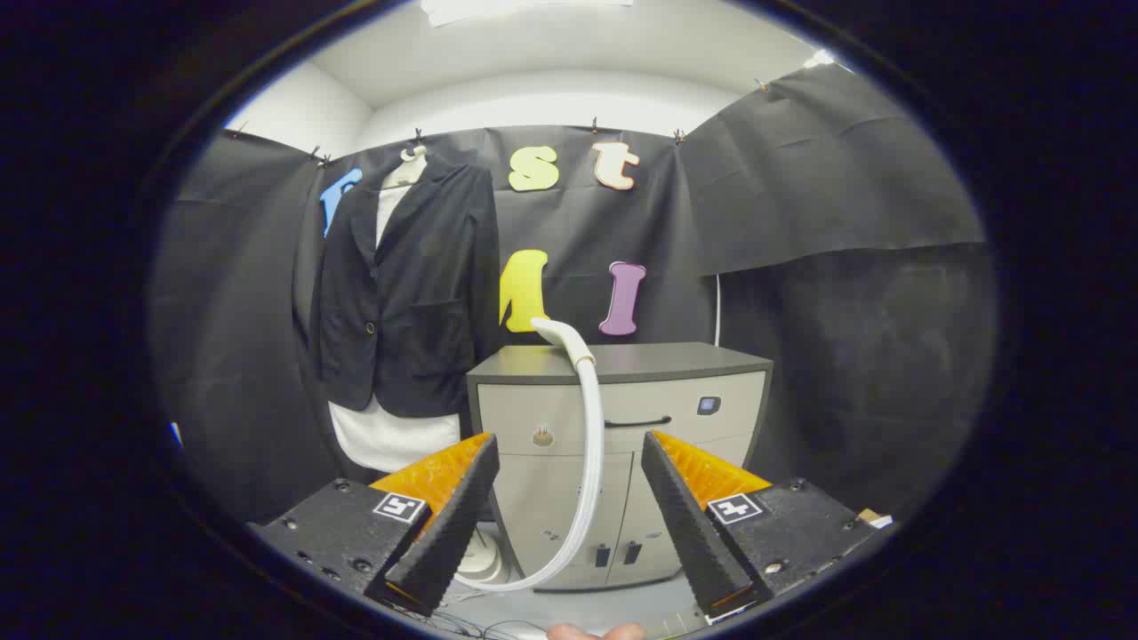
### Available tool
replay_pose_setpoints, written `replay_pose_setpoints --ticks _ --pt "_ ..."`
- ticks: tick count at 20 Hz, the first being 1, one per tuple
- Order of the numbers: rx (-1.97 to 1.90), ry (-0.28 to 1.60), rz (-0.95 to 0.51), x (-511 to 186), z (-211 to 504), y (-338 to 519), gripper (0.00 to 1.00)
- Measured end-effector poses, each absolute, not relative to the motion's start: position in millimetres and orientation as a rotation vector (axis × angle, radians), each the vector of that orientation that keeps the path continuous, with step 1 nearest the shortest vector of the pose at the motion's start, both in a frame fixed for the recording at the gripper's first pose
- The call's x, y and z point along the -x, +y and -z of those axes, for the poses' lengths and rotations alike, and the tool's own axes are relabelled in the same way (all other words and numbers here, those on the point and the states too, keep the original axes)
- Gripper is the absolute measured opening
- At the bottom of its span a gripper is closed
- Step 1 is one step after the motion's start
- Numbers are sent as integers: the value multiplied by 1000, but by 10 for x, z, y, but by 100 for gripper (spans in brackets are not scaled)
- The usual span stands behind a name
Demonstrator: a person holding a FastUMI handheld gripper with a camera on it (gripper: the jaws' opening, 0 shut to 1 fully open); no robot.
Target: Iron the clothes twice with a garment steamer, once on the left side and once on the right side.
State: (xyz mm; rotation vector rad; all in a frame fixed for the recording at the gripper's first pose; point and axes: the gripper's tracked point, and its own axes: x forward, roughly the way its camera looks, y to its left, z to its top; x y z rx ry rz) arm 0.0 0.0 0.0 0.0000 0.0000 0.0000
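Task looks unstarted, by my reading; gripper (569, 462) spread wide, holding nothing; steamer head (560, 333) rests on the grey cabinet (622, 360) beyond the fingers, hose (589, 462) trailing down; jacket (404, 284) hangs beside the cabinet, both passes still to do.

We see a grey cabinet (622, 418) standing against the far black cloth wall (800, 196), right of centre. Its top (658, 360) is a darker grey than its pale front. The front carries a wide drawer with a dark curved handle (637, 421), a small round fitting (542, 436) on the left of that drawer, and a small square panel (708, 405) on the right. Below the drawer we see two doors (591, 507), shut, with two small dark pulls (616, 555) near their lower edge. A thin white cord (717, 311) hangs down the wall behind the cabinet's right corner. Above the cloth we see white walls and a white ceiling (551, 53).
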Motion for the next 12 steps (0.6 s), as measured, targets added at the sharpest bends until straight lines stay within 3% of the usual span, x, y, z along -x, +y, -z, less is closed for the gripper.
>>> replay_pose_setpoints --ticks 12 --pt "1 -30 -48 -4 -231 105 100"
